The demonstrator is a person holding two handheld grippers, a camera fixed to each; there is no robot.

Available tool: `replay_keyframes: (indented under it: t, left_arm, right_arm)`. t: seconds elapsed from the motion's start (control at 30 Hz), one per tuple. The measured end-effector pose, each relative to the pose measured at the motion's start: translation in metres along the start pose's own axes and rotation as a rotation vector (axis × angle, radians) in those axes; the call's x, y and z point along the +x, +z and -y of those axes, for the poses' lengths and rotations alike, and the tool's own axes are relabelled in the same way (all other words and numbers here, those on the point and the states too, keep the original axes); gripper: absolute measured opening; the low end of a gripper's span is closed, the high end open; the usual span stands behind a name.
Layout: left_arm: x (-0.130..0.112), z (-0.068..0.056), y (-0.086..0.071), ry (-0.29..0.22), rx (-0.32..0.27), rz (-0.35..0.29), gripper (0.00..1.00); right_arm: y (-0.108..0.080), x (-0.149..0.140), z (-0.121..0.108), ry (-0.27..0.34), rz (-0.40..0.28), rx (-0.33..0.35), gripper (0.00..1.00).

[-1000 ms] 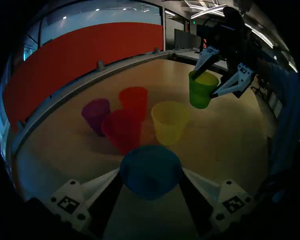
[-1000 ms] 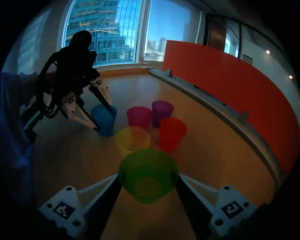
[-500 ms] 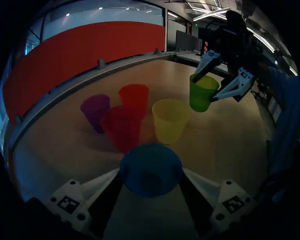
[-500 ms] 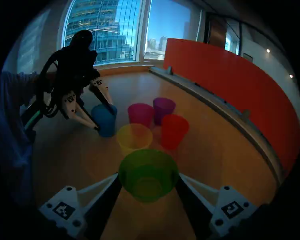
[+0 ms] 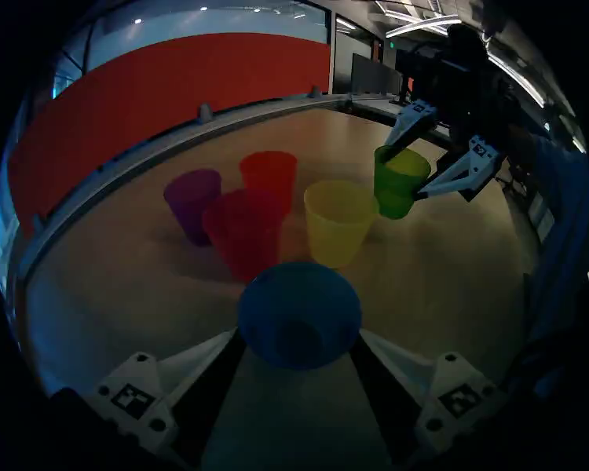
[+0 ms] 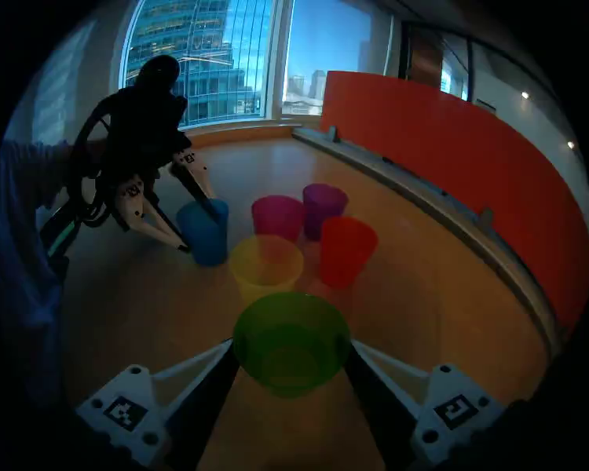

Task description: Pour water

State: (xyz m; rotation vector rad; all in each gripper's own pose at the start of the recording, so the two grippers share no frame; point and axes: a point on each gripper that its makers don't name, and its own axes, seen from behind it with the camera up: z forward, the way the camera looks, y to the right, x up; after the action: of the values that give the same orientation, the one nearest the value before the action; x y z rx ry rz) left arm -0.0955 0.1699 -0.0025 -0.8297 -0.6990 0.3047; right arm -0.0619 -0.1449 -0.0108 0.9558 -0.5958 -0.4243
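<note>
A: Grips?
B: On the left gripper, fingers clamped on the blue cup, lower centre of the left gripper view. On the right gripper, fingers clamped on the green cup, lower centre. Both cups upright, probably so nothing spills before pouring.
A: Count?
B: Six cups, one per colour. Two held, four clustered mid-frame on the tabletop: purple cup, red cup, magenta cup, yellow cup. Two grippers. Water inside: cannot tell.
</note>
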Motion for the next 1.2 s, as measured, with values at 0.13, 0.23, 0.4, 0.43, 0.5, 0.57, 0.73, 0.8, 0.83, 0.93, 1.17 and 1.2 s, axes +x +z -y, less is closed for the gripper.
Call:
replay_keyframes:
  t: [0.13,0.23,0.4,0.43,0.5,0.57,0.73,0.8,0.83,0.93,1.17,1.2]
  left_arm:
    - [-0.006,-0.001,-0.004,-0.004,0.006,0.001,0.91]
    - [-0.011,-0.003,-0.007,-0.004,0.008,0.004,0.91]
    - [-0.019,-0.007,-0.012,-0.005,0.010,0.005,0.91]
    - [-0.020,-0.008,-0.013,-0.007,0.010,0.005,0.91]
    - [-0.023,-0.010,-0.015,-0.009,0.010,0.004,0.91]
    - [-0.024,-0.011,-0.017,-0.010,0.011,0.004,0.91]
    - [-0.026,-0.013,-0.022,-0.017,0.015,-0.003,0.91]
    - [-0.027,-0.015,-0.023,-0.022,0.013,-0.006,0.91]
    - [-0.027,-0.016,-0.024,-0.023,0.011,-0.006,0.91]
    - [-0.028,-0.018,-0.026,-0.026,0.010,-0.009,0.91]
    - [-0.029,-0.020,-0.029,-0.031,0.013,-0.013,0.91]
    - [-0.029,-0.021,-0.029,-0.033,0.013,-0.013,0.91]
  right_arm:
    - [0.007,-0.006,0.004,0.006,0.005,0.006,0.91]
    - [0.011,-0.011,0.008,0.007,0.010,0.012,0.91]
    - [0.016,-0.016,0.013,0.011,0.015,0.020,0.91]
    - [0.016,-0.017,0.013,0.013,0.015,0.022,0.91]
    - [0.017,-0.017,0.015,0.018,0.014,0.024,0.91]
    - [0.018,-0.018,0.016,0.024,0.012,0.026,0.91]
    - [0.017,-0.019,0.019,0.034,0.008,0.029,0.91]
    - [0.017,-0.020,0.020,0.038,0.008,0.029,0.91]
    - [0.017,-0.020,0.021,0.040,0.008,0.029,0.91]
    - [0.018,-0.020,0.021,0.049,0.007,0.028,0.91]
    - [0.017,-0.021,0.023,0.062,0.002,0.028,0.97]
    - [0.017,-0.022,0.024,0.063,0.004,0.027,1.00]
